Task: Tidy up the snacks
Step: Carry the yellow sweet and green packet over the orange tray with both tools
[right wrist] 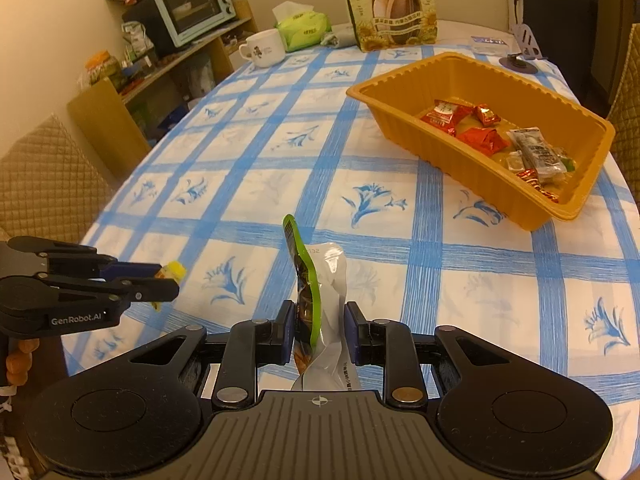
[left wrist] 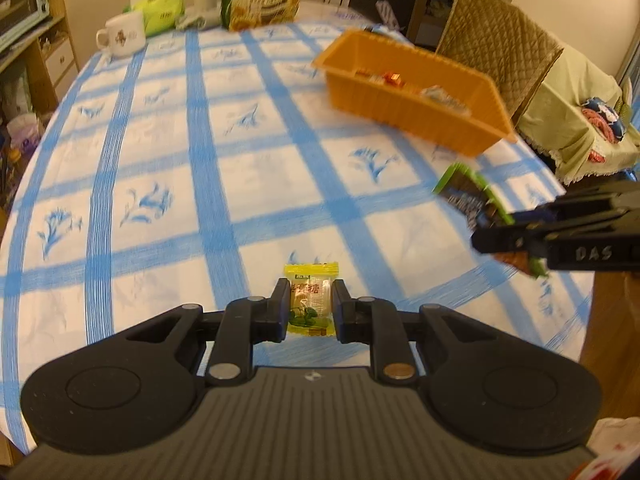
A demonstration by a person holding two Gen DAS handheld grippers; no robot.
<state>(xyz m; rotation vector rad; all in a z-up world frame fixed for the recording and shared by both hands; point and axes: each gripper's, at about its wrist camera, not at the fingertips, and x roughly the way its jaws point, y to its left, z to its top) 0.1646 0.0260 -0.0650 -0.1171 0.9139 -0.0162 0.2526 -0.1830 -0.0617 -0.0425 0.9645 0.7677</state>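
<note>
Two snacks are off the bench at once, one in each of our grippers. Our left gripper (left wrist: 310, 306) has its jaws pinching a small yellow-wrapped candy (left wrist: 311, 300) by its sides, and the right wrist view shows that candy (right wrist: 173, 271) held clear above the blue-checked tablecloth (right wrist: 248, 168). Our right gripper (right wrist: 318, 330) has its jaws pressed onto a green and silver snack pouch (right wrist: 320, 300), which stands upright between them and crumples a little at the grip. The orange plastic tray (right wrist: 460, 178) sits well apart from both grippers, further along the bench on the right. Several wrapped pieces already lie in it: red packets (right wrist: 446, 114), a clear sachet with dark print (right wrist: 532, 148) and some small foil sweets at the near end. We judge the sorting well along, since no other loose snack shows on the cloth between us and the tray in either view; what remains, as far as we can see, is to carry these two over the rim and let them go inside. A large bag of sunflower seeds (right wrist: 390, 4), a white mug (right wrist: 264, 50) and a green tissue pack (right wrist: 302, 28) stand at the far end; whether the bag belongs to the job we cannot tell.
</note>
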